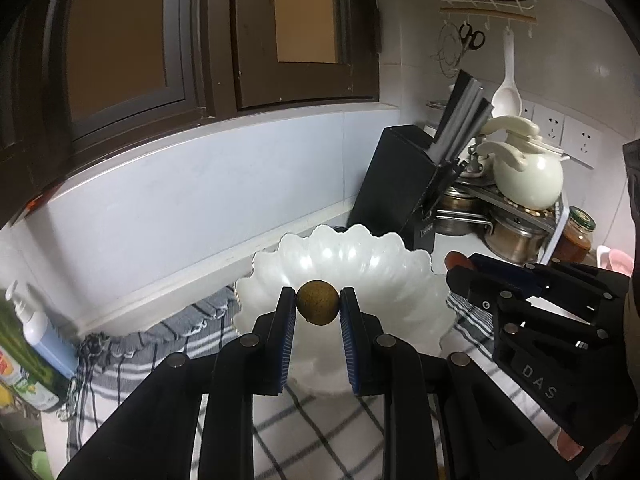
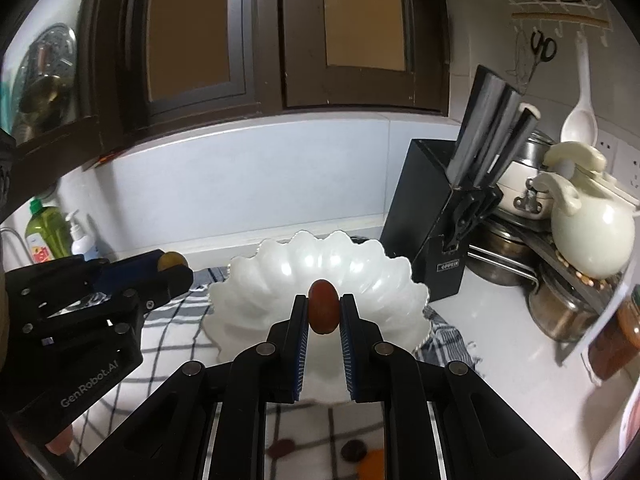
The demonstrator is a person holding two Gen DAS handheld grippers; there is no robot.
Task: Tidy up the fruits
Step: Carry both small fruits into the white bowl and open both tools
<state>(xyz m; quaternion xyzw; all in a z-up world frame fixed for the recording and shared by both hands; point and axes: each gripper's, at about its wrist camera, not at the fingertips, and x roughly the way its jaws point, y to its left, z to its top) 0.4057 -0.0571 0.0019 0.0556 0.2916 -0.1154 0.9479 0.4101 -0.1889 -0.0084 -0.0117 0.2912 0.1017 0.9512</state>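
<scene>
— Brown-green, that round fruit [image 1: 318, 302] in the left hand-held gripper [image 1: 319, 304]?

— Yes. The two pads are clamped on its sides right at the fingertips, and it hangs clear above the white bowl [image 1: 416, 280].

— And the right hand-held gripper [image 2: 324, 307]?

— Pressed together on a reddish oval fruit [image 2: 324, 306], held upright between the tips, also in the air in front of the bowl [image 2: 256, 280].

— How do the two stand to each other?

— Side by side, near but apart. From the left camera the right one [image 1: 460, 266] shows at the right edge with the red fruit [image 1: 456, 259] peeking out at its tip. From the right camera the left one [image 2: 176, 266] shows at the left with the round fruit [image 2: 172, 260] at its tip.

— Where is the bowl?

— It sits on a checked cloth [image 2: 168, 328] on the desk [image 2: 492, 320], just ahead of both tips. It has a scalloped rim.

— Further out?

— A black knife block [image 2: 424, 216] stands to the right behind the bowl, with a cream teapot [image 2: 592, 228] and steel pots [image 2: 560, 308] on a rack beyond it. Soap bottles [image 2: 48, 232] stand at the far left.
</scene>
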